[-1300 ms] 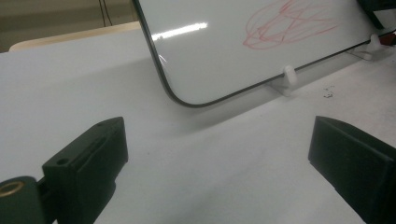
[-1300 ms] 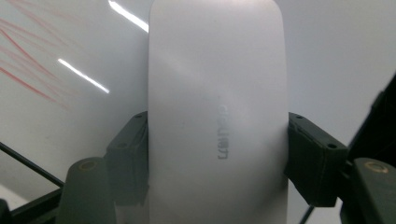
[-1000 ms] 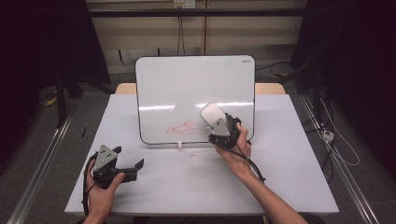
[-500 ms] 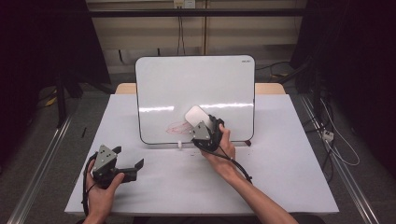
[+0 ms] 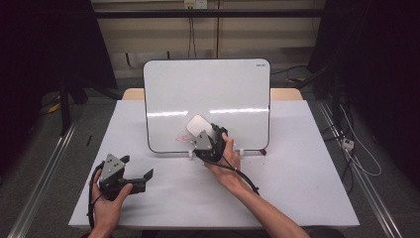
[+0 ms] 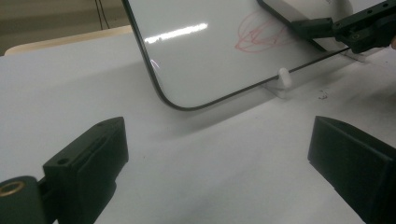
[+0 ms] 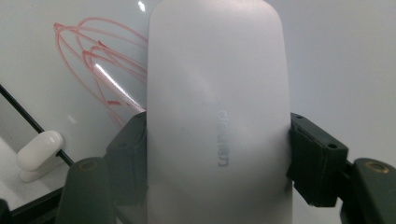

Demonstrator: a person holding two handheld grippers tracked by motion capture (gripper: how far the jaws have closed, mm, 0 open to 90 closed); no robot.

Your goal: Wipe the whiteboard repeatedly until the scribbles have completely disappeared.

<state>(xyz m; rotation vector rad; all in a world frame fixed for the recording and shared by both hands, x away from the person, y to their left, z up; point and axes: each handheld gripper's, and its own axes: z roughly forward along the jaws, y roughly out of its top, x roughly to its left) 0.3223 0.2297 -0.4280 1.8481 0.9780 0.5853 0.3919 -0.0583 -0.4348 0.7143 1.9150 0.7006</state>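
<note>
In the high view, a whiteboard (image 5: 208, 101) stands propped upright on small white feet near the back of the white counter (image 5: 297, 188), leaning back a little so its glossy face can be reached from the person's side. The right hand-held gripper (image 5: 205, 139) holds a white eraser (image 5: 197, 125) against the lower left part of the board, beside a red scribble (image 5: 182, 135); the placing suggests the scribble is being wiped off. The left hand-held gripper (image 5: 133, 179) lies low on the counter, well apart from the board, seemingly parked while the other works. In the left gripper view, its two blocky, matte black jaws stand wide apart with nothing between them, only bare counter ahead. Beyond them the board's rounded corner and thin dark rim show, along with one white foot (image 6: 283, 77), the scribble (image 6: 261, 35) and the other gripper at the top right. In the right gripper view, the jaws are clamped on the eraser's (image 7: 217, 116) two long sides, a smooth, rounded oblong of pale plastic with a faint embossed brand mark. Its far end lies on or just off the shiny board, with the looping red lines (image 7: 102, 70) just to the left, still unwiped.
</note>
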